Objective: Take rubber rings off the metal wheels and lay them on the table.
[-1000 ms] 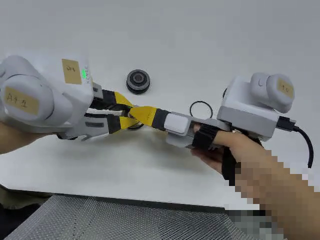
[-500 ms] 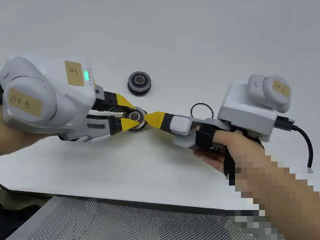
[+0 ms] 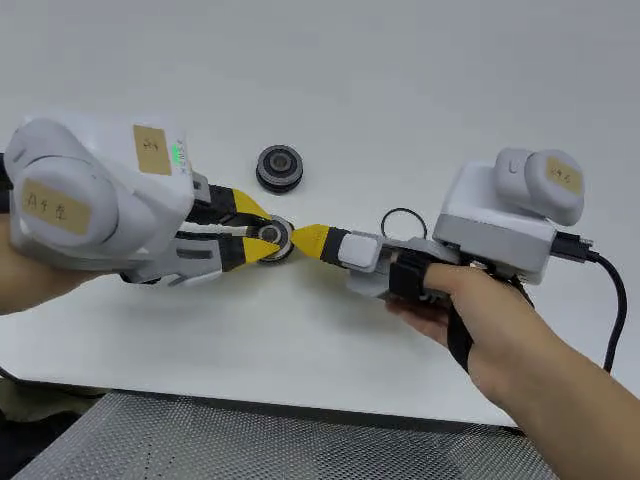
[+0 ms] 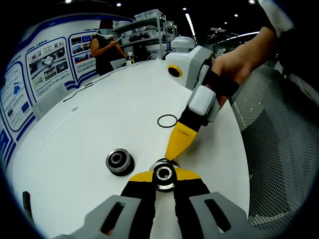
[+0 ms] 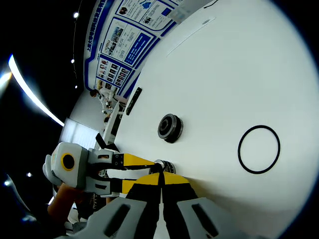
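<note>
My left gripper (image 3: 258, 238) is shut on a small metal wheel (image 3: 272, 238), gripped between its yellow jaws above the table; the same wheel (image 4: 164, 174) sits at the jaw tips in the left gripper view. From the right, my right gripper (image 3: 298, 238) comes in with its jaws pressed together. Its tips pinch the black rubber ring at that wheel's rim (image 5: 162, 167). A second wheel (image 3: 279, 166) with its ring on lies on the table behind. One loose rubber ring (image 3: 403, 220) lies flat by the right gripper's body.
The white table (image 3: 330, 90) stretches open toward the back. Its near edge meets a grey perforated surface (image 3: 250, 440). A cable (image 3: 612, 300) trails from the right gripper. A person (image 4: 105, 45) stands far off by the wall posters.
The right gripper has pulled back to the right from over the wheel, and its jaws have shut at the wheel's rim. The left gripper keeps holding the wheel almost still.
</note>
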Demonstrator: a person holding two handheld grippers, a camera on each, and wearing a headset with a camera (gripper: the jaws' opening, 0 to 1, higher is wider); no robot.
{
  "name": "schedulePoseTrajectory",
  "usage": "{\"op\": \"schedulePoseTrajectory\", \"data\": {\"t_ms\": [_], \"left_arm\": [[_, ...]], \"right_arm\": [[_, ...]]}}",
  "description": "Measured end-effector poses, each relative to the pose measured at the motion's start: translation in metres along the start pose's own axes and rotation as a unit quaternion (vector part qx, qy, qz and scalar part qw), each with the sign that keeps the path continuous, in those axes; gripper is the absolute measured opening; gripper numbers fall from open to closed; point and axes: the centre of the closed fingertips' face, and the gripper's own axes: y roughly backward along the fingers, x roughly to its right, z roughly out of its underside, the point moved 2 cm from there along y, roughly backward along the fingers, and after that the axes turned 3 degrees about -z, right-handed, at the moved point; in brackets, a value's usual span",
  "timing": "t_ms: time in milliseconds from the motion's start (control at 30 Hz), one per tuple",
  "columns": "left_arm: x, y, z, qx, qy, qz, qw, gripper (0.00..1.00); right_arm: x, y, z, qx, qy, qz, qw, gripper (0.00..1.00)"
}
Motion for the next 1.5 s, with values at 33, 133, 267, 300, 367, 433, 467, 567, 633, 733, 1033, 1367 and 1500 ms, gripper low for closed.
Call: {"op": "schedulePoseTrajectory", "data": {"t_ms": [33, 133, 267, 300, 367, 433, 467, 567, 633, 733, 1033, 1367, 1500], "left_arm": [[0.0, 0.0, 0.0, 0.0, 0.0, 0.0, 1.0, 0.13], [-0.0005, -0.0001, 0.0005, 0.0, -0.001, 0.001, 1.0, 0.13], [-0.0003, -0.0001, 0.0002, 0.0, -0.002, 0.002, 1.0, 0.13], [-0.0003, -0.0001, 0.0001, 0.0, -0.002, 0.001, 1.0, 0.13], [-0.0002, -0.0001, 0.0, 0.0, -0.003, 0.001, 1.0, 0.13], [-0.0005, -0.0003, 0.0005, 0.0, -0.003, 0.001, 1.0, 0.13], [-0.0005, -0.0004, 0.0006, 0.0, -0.003, 0.001, 1.0, 0.13], [-0.0004, -0.0002, 0.0004, 0.0, -0.003, 0.001, 1.0, 0.13], [-0.0003, -0.0001, 0.0003, 0.0, -0.003, 0.001, 1.0, 0.13], [-0.0001, 0.0, 0.0002, 0.0, -0.003, 0.001, 1.0, 0.13], [-0.0004, -0.0001, 0.0005, 0.0, -0.004, 0.001, 1.0, 0.13], [-0.0005, -0.0001, 0.0001, -0.001, -0.006, 0.002, 1.0, 0.13], [-0.0005, 0.0, -0.0001, 0.0, -0.006, 0.003, 1.0, 0.13]], "right_arm": [[-0.0005, -0.0002, -0.0001, -0.001, 0.006, 0.002, 1.0, 0.01], [-0.0014, -0.0008, -0.0002, -0.005, 0.023, 0.007, 0.9997, 0.01], [-0.0009, -0.002, 0.0, -0.007, 0.031, 0.012, 0.9994, 0.01], [-0.0006, -0.0024, 0.0, -0.007, 0.033, 0.014, 0.9993, 0.01], [0.0002, -0.003, -0.0002, -0.007, 0.037, 0.017, 0.9992, 0.01], [0.0014, -0.0031, -0.0005, -0.007, 0.037, 0.019, 0.9991, 0.01], [0.0018, -0.0032, -0.0006, -0.007, 0.039, 0.019, 0.9991, 0.01], [0.0012, -0.0042, -0.0009, -0.008, 0.063, 0.024, 0.9977, 0.01], [0.0003, -0.0054, -0.0004, -0.01, 0.068, 0.026, 0.9973, 0.01], [0.0007, -0.0053, -0.0002, -0.011, 0.071, 0.027, 0.997, 0.01], [-0.0001, -0.0066, 0.0004, -0.011, 0.074, 0.027, 0.9968, 0.01], [-0.0024, -0.0081, 0.001, -0.015, 0.083, 0.027, 0.9961, 0.0], [-0.0069, -0.0087, 0.0012, -0.014, 0.087, 0.021, 0.9959, 0.0]]}}
